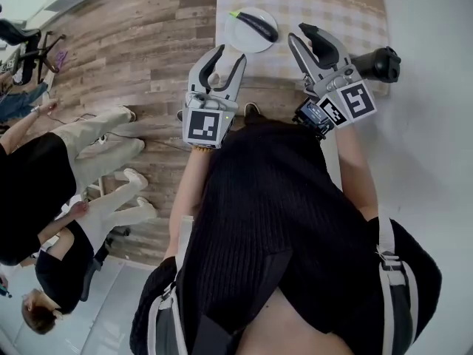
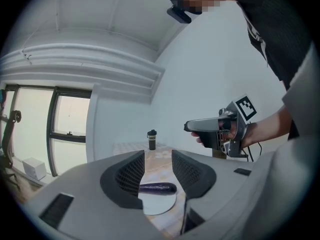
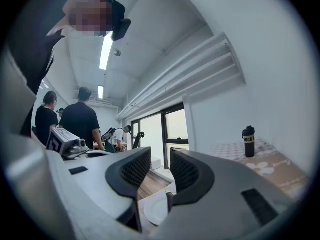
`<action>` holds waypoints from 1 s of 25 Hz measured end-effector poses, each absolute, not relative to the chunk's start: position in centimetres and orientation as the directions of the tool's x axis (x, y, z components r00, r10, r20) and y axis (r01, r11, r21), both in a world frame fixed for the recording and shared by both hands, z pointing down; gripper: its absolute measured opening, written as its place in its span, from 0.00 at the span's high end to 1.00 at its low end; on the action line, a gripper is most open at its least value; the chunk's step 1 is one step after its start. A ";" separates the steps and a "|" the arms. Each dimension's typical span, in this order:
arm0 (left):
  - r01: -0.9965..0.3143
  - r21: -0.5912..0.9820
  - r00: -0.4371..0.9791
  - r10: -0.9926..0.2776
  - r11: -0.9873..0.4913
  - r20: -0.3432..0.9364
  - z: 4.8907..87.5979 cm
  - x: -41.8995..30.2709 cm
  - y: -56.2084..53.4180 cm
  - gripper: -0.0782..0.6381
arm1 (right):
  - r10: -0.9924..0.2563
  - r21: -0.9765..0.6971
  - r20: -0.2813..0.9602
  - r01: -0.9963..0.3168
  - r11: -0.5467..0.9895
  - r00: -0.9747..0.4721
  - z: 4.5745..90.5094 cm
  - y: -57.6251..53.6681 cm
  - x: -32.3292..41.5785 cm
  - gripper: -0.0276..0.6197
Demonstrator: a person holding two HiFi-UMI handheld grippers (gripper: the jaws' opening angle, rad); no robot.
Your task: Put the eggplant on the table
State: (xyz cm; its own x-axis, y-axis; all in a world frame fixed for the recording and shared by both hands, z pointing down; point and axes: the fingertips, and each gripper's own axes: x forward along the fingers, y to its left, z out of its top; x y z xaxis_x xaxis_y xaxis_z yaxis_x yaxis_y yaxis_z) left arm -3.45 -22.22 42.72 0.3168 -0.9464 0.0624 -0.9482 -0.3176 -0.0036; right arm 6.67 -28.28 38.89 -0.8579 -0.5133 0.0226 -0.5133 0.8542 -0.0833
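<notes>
A dark purple eggplant lies on a white plate near the front edge of the checked table. My left gripper hovers in front of the table, short of the plate, open and empty. In the left gripper view the eggplant shows between and beyond the jaws of the left gripper, on the plate. My right gripper is held to the right of the plate, jaws narrowly apart, holding nothing. In the right gripper view, the plate and the eggplant's tip lie below the right gripper.
A black bottle stands on the table at the right, beside my right gripper. A white wall runs along the right. People and an office chair occupy the wooden floor to the left.
</notes>
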 end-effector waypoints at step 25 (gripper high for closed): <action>-0.966 -0.006 0.258 -0.964 -0.259 0.057 43.6 -3.2 -22.0 0.89 | -0.591 0.015 -0.006 -0.591 0.807 -0.807 41.5 -23.3 3.3 0.95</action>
